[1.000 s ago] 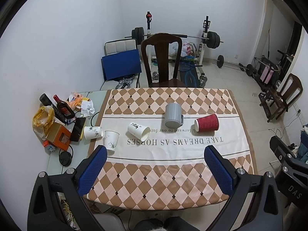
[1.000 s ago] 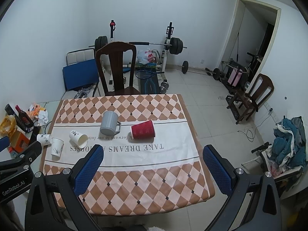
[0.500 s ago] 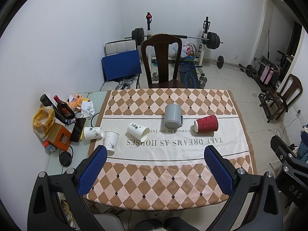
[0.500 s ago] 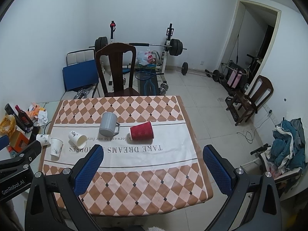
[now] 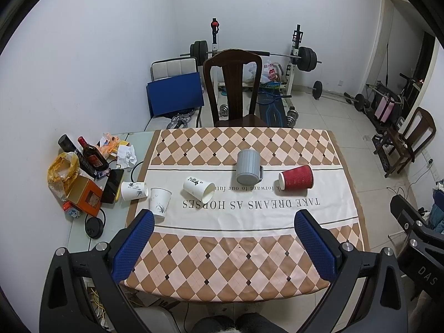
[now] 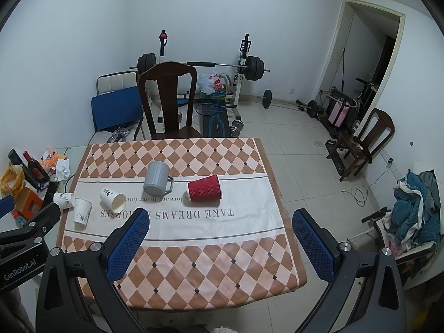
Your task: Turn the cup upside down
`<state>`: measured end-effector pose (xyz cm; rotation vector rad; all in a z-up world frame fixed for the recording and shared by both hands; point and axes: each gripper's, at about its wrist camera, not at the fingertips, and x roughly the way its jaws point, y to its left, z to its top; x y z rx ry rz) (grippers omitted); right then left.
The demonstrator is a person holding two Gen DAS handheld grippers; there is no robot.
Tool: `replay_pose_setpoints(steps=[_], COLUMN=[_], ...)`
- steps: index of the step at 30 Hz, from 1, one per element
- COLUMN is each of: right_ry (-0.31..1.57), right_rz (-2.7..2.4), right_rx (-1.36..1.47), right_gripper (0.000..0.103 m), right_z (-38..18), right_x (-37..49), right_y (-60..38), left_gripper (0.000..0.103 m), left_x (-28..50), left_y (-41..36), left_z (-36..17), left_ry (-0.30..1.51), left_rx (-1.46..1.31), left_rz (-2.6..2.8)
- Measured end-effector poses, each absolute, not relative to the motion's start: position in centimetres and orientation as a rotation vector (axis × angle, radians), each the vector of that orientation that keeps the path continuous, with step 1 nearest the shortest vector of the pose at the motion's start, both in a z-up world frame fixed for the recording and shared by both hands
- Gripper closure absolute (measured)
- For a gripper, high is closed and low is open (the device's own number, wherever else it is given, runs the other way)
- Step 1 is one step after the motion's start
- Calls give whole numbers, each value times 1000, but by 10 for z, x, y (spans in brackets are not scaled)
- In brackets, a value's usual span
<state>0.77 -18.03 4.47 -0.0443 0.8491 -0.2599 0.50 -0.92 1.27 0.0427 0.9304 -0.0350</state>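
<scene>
Printed line on the tablecloth (image 5: 249, 188) is partly hidden by cups.

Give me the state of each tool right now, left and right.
Left tool: open, holding nothing, above the table's near edge.
Right tool: open, holding nothing.

Black angular tool (image 5: 224, 245) frames with silver screws, blue textured finger pads (image 6: 128, 241), white "GenRobot.AI" lettering.

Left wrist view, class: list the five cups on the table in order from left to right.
White paper cup lying on its side → inverted white paper cup → tipped white paper cup → grey mug → red ribbed paper cup.
</scene>
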Motion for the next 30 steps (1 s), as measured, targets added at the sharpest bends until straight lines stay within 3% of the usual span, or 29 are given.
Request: replay_pose_setpoints(steps=[24,30], right_ry=[845,855], right_rz=[-264,-313], right_rx=[-37,-31], right_gripper=[0,0], right_z=[53,47], right_x=[9,23], right_y=[-181,-171], left_gripper=[0,0], left_x=[25,41], left_y=[-25,-11], left_z=[41,13], left_ry=[927,924], left_rx=[44,61], left_rz=[-53,-62])
